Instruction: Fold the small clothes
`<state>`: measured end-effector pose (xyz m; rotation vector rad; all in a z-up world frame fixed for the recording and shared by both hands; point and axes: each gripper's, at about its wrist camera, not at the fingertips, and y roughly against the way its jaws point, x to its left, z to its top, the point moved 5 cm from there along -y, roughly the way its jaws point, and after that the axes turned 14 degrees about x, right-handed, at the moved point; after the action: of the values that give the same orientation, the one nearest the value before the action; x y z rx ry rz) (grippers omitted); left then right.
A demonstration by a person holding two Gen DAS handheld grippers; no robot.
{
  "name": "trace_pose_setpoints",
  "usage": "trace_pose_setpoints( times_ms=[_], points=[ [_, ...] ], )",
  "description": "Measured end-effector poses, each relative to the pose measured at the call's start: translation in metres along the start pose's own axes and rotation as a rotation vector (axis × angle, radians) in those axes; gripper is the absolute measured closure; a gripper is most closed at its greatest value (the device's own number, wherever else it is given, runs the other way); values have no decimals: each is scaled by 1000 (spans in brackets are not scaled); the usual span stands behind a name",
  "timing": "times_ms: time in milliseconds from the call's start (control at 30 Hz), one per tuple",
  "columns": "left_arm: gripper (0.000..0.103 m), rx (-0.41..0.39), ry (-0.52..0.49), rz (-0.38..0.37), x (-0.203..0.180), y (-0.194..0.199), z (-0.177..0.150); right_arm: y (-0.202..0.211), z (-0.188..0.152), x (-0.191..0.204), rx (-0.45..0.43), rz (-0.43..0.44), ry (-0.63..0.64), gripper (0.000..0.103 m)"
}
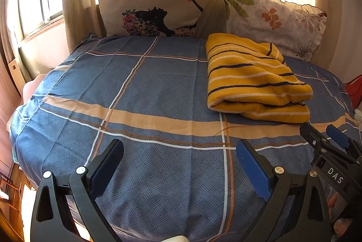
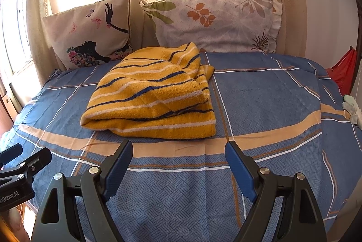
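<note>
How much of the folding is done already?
The yellow striped sweater already lies folded in layers on the bed sheet. Nothing is in hand: the left gripper and right gripper are both open. No other unfolded clothes show.

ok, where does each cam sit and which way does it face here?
Left wrist: on the left gripper, facing across the bed to the pillows; its open jaws show, right gripper at lower right.
Right wrist: on the right gripper, facing the same way; open jaws show, left gripper at lower left.
Shared: folded yellow striped sweater, both pillows.
</note>
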<state>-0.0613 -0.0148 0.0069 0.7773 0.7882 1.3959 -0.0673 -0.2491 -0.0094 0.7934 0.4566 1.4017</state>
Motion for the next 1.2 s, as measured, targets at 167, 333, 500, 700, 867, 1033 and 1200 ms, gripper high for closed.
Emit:
trace_pose_setpoints(
  times_ms=[167,333,500,700,867,1033,1200],
  points=[
    [4,6,4,0,0,-2,-1,-1,-1,1,3,-2,3,15],
    [4,8,7,-3,2,-3,-1,-1,-2,1,7,-4,2,15],
    [4,15,18,-15,3,-6,-2,-2,-3,1,9,-3,2,15],
    [4,20,10,-13,2,-8,-3,-4,-3,2,11,-6,11,15],
    [4,28,3,-15,2,-10,-4,-3,-4,4,10,-10,18,15],
    [4,34,6,-15,1,-11,-5,-3,-4,3,12,-10,18,15],
    [4,37,3,-17,1,-12,-5,-3,-4,3,12,-10,18,15]
  ],
)
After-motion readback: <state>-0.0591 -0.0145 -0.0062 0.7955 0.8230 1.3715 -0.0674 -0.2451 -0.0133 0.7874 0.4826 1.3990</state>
